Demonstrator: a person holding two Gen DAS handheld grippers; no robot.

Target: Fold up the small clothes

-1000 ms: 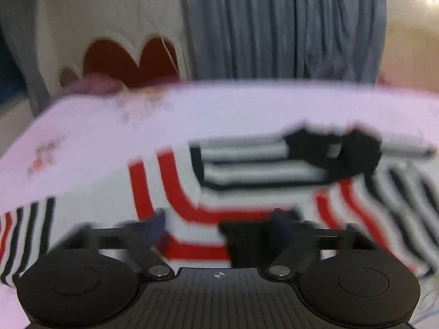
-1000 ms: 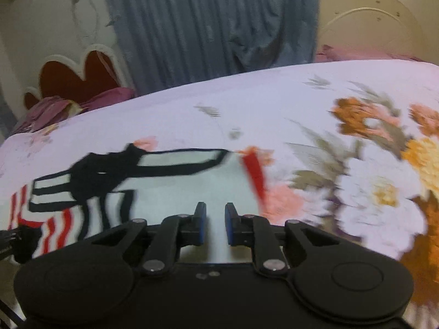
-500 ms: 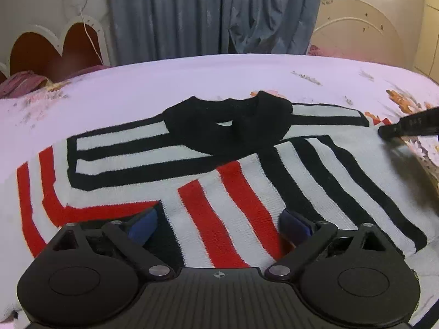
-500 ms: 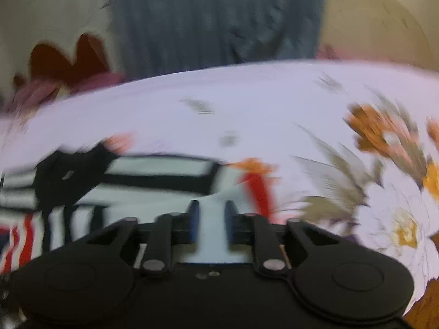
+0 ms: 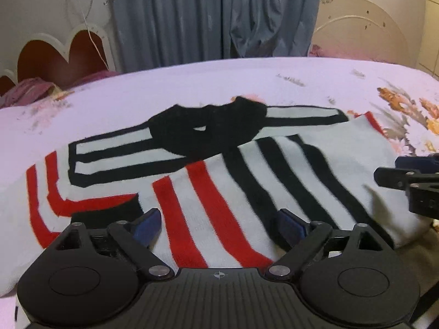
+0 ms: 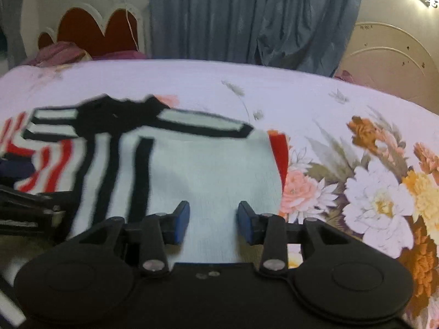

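Observation:
A white knit sweater (image 5: 219,181) with red and black stripes and a black collar (image 5: 208,128) lies flat on the bed, one side folded over its middle. My left gripper (image 5: 219,223) hovers over the sweater's near edge, jaws wide and closing slightly, pads clear of the cloth. My right gripper (image 6: 214,219) sits over the plain white part of the sweater (image 6: 208,170); its jaws are opening and its pads press on nothing. The right gripper's fingers (image 5: 411,172) show at the right edge of the left wrist view.
The bed carries a pale pink sheet (image 5: 192,82) with a large flower print (image 6: 378,200) to the sweater's right. Behind it hang blue-grey curtains (image 5: 214,13). A red scalloped headboard (image 5: 60,57) with pink bedding (image 5: 30,90) stands at the back left.
The right gripper's jaws, nearly together over the white cloth before, now stand apart and the cloth lies flat. The left gripper has slid sideways along the sweater's near edge.

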